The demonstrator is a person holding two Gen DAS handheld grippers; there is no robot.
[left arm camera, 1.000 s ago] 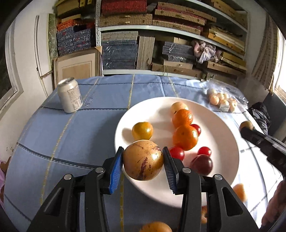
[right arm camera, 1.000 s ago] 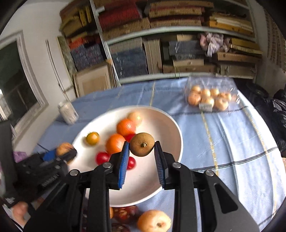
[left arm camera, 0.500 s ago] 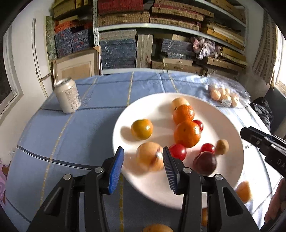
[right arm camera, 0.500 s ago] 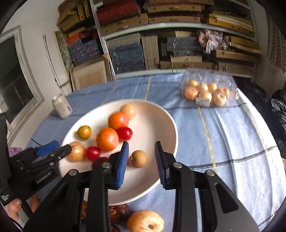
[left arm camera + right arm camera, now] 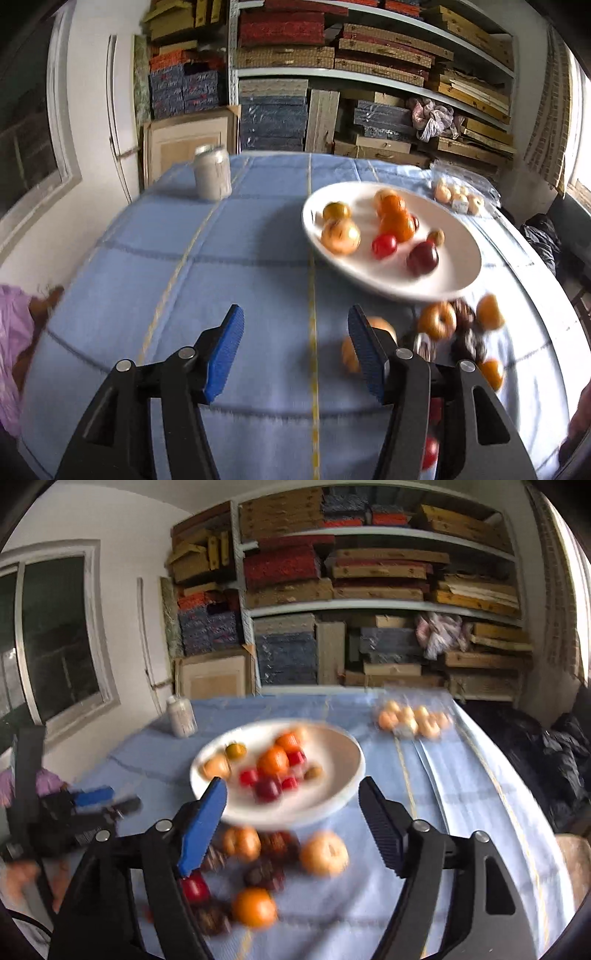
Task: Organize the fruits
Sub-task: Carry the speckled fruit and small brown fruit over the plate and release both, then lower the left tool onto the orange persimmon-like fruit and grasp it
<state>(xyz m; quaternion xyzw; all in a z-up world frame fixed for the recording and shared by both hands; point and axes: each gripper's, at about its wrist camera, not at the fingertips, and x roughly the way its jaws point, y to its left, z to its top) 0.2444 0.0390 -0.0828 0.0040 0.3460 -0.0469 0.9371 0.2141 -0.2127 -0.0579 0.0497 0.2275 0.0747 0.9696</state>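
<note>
The left gripper [image 5: 295,347] has its jaws opening, and nothing is between the blue pads [image 5: 226,350]; behind the gap there is only the blue checked tablecloth [image 5: 155,258] with a yellow stripe. Just behind its right finger, in the lower right of the left wrist view, a yellowish round fruit [image 5: 382,326] lies on the cloth, partly hidden by the finger.

The right gripper [image 5: 291,823] also has its jaws opening, and they are empty. Through the gap in the lower middle of the right wrist view, loose fruits lie on the cloth: a pale yellow apple-like fruit [image 5: 324,853], an orange one [image 5: 254,907], a red one [image 5: 195,888] and some dark ones [image 5: 264,875], all blurred.

Above these, at the centre of that view, the white plate [image 5: 340,760] holds the sorted fruits: oranges [image 5: 273,760], small red fruits [image 5: 248,777], a dark plum-like one [image 5: 267,789] and a small brown one [image 5: 313,772]. In the left wrist view the same plate is in the upper right part of the frame, well apart from the left fingers.

Further out, a drink can [image 5: 212,177] stands upright at the far left side of the table, and a clear bag of pale fruits [image 5: 413,718] lies at the far right. Behind the table are shelves [image 5: 369,602] full of stacked boxes.
</note>
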